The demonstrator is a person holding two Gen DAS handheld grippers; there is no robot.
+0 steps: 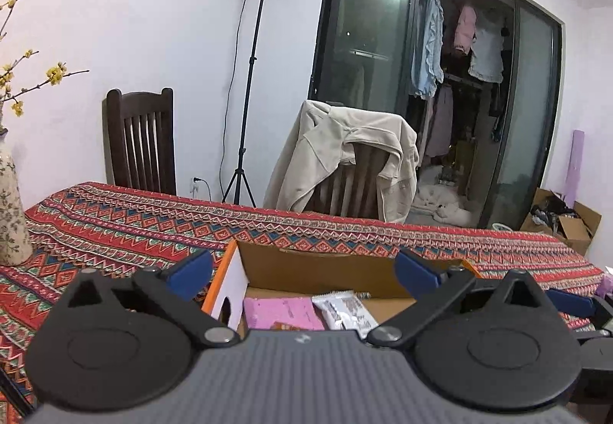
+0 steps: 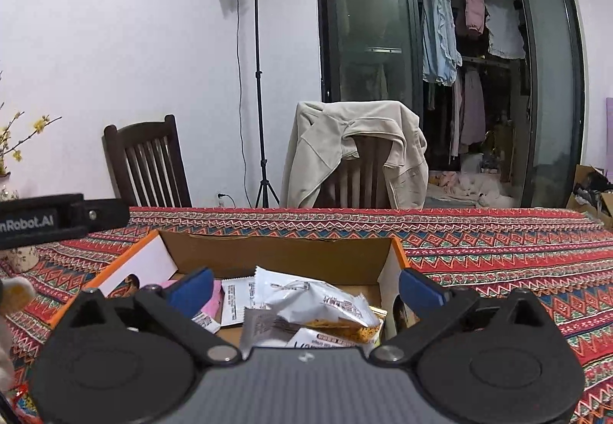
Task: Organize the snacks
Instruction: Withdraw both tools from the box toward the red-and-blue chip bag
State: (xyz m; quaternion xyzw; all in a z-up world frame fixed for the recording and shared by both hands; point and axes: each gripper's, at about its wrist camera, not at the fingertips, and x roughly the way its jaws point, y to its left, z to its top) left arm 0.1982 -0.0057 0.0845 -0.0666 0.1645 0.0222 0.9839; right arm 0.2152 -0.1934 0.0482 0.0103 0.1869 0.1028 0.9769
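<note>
Left gripper [image 1: 304,272]: jaws spread wide, nothing gripped, poised over near edge of cardboard box [image 1: 329,270]. Right gripper [image 2: 306,288]: likewise released, empty, above same box. Inside box: pink packet [image 1: 281,313] at left, white snack packets [image 2: 306,299] piled at near right. Box on patterned tablecloth [image 2: 498,251]; jacket-draped chair [image 2: 356,155] beyond far edge.

A home: jacket-draped chair [image 2: 356,155], hanging clothes [image 2: 440,40], patterned tablecloth [image 2: 498,244].
</note>
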